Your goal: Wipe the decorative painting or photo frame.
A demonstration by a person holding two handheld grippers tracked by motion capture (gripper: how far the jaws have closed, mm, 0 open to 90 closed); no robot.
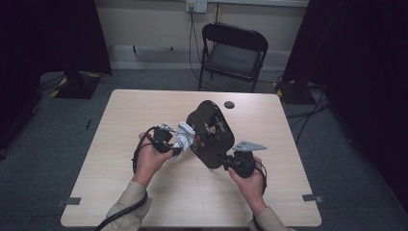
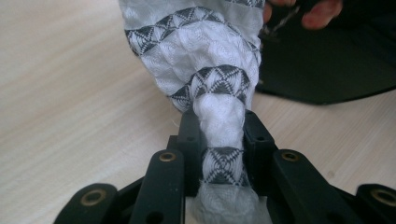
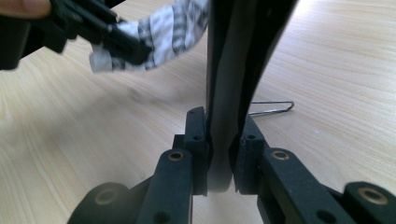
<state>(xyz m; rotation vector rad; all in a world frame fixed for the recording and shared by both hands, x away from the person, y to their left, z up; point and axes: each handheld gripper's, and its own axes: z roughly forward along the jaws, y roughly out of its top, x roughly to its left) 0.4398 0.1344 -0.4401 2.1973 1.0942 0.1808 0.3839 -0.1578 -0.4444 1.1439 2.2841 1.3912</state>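
**Both tongs clamped: cloth on the left, black pouch on the right**

We start at the left tongs (image 2: 219,140), which are closed tight on a bunched end of a white cloth with grey triangle bands (image 2: 205,60). In the left gripper view the fabric is squeezed into a narrow roll between the two black jaws and fans out wider beyond them, above the tabletop (image 2: 70,93). In the high view we see the same left tongs (image 1: 177,150) at the near end of the cloth (image 1: 183,136), whose far end meets the black pouch (image 1: 210,132).

The right tongs (image 3: 219,144) are also closed, pinching the lower edge of the black pouch (image 3: 233,70). In the right gripper view the pouch rises edge-on from between the jaws, thin and dark. In the high view the right tongs (image 1: 226,161) grip the pouch at its near corner, and the pouch lies tilted over the middle of the tabletop (image 1: 144,106), its open face showing a few small things we cannot make out.

Further out, a thin wire clip (image 3: 273,108) lies on the tabletop just behind the pouch in the right gripper view. A small dark disc (image 1: 229,104) sits near the far edge, and a black folding chair (image 1: 233,53) stands beyond the tabletop.
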